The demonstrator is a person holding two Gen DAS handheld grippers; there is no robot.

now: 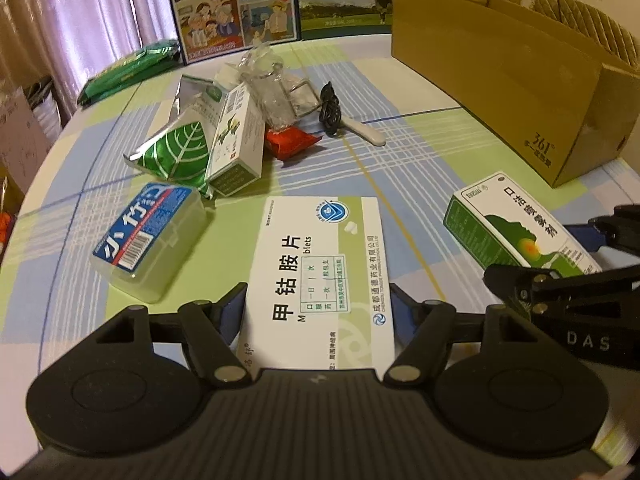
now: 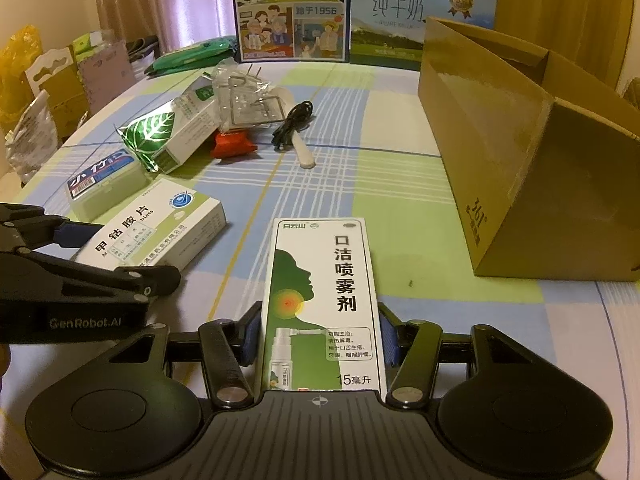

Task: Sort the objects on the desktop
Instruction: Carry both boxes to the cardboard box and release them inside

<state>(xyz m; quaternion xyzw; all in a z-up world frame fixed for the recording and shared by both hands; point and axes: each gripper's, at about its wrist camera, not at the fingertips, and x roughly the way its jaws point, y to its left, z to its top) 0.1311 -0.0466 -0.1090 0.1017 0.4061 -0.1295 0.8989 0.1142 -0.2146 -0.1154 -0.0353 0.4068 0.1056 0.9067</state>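
Left gripper (image 1: 318, 312) clamped on tablet box (image 1: 320, 276); right gripper (image 2: 318, 332) clamped on spray box (image 2: 322, 304), long axes forward; cardboard box (image 2: 532, 168) ahead-right, right gripper nearer.

The cardboard box (image 2: 532, 152) runs off the right edge, its inside hidden, perhaps holding nothing visible.

Pale green, blue and white plaid on tablecloth (image 1: 400, 152); white-and-green tablet box (image 1: 320, 276) at lower centre; green leaf-patterned foil pouch (image 1: 176, 156) centre left; plain brown carton (image 1: 520, 80) upper right.
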